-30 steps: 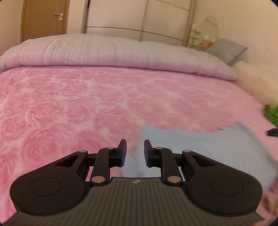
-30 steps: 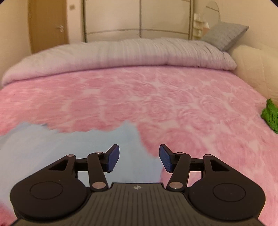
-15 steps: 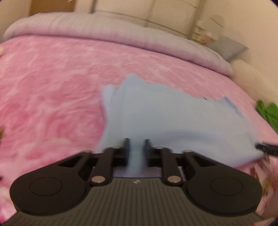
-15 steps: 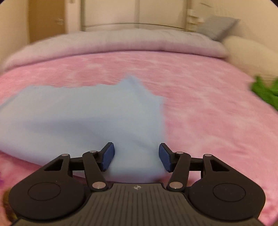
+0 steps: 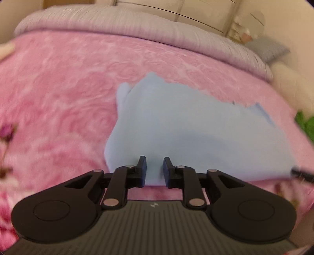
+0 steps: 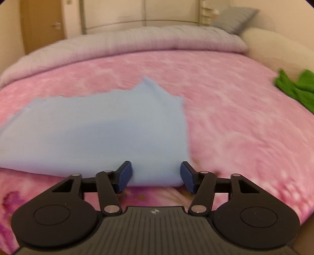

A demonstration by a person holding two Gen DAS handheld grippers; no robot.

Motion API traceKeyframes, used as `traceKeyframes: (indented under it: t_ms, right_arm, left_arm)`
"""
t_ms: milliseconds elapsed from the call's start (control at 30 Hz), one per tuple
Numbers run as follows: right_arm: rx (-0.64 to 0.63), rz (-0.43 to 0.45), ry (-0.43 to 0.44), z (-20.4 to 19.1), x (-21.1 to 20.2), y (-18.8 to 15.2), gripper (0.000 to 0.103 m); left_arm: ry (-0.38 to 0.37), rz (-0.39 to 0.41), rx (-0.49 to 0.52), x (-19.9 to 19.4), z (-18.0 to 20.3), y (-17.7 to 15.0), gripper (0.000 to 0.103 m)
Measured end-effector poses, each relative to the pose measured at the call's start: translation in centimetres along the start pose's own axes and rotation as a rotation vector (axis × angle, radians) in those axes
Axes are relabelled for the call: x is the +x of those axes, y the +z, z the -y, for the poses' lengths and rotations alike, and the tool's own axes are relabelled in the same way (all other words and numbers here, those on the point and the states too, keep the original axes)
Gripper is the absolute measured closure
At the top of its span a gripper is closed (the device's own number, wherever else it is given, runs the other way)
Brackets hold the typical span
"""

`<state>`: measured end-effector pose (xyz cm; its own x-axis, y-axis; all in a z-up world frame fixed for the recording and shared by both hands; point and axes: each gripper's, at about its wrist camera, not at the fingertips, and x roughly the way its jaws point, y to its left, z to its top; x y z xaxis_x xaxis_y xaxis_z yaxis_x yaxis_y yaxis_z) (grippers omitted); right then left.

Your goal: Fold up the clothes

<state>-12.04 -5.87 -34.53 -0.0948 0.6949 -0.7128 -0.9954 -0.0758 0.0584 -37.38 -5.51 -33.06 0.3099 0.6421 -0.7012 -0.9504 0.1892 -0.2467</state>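
Observation:
A light blue garment [image 5: 186,125] lies spread on the pink rose-patterned blanket [image 5: 58,88], its near edge folded over. My left gripper [image 5: 155,169] hovers at that near edge on the garment's left side. Its jaws are opening, and blue cloth shows in the narrow gap without the pads pressing on it. In the right wrist view the same blue garment [image 6: 98,127] fills the left half. My right gripper [image 6: 156,174] stands wide open over the garment's near right corner, with the fold between its fingers but not pinched.
A green garment [image 6: 296,88] lies at the right side of the pink blanket [image 6: 235,117]. A grey duvet [image 6: 137,41] is rolled along the far side, with a grey pillow [image 6: 233,17] beyond it. A wardrobe and a wooden door [image 6: 41,25] stand behind.
Both grippers have dropped toward the bed and the blue garment now lies spread out. The left jaws, pinched on the cloth's edge half a second ago, have parted. The right jaws stayed wide.

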Motion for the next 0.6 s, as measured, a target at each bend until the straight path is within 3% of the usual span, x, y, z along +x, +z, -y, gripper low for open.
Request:
traceKeyframes:
  t_ms: [67,167,267,400,600]
  right_arm:
    - [0.065,-0.023,-0.015,1.2,-0.8,-0.2,0.043]
    - [0.089,-0.017,-0.052,1.2,-3.2,-0.4,0.041]
    - [0.132,-0.043,-0.008,0.4,-5.2,-0.8,0.035]
    - [0.147,-0.065,0.032,-1.5,-7.7,-1.7,0.031]
    - [0.128,-0.030,0.049,-3.5,-12.5,-3.2,0.026]
  left_arm:
    - [0.031,-0.013,0.005,-1.2,0.3,0.0,0.086]
    - [0.068,-0.029,0.031,-3.0,1.2,-0.3,0.077]
    - [0.064,-0.035,0.068,-5.1,2.7,-0.7,0.075]
    - [0.063,-0.008,0.158,-7.9,4.8,-1.4,0.062]
    - [0.063,0.035,0.220,-12.4,6.3,-3.1,0.060]
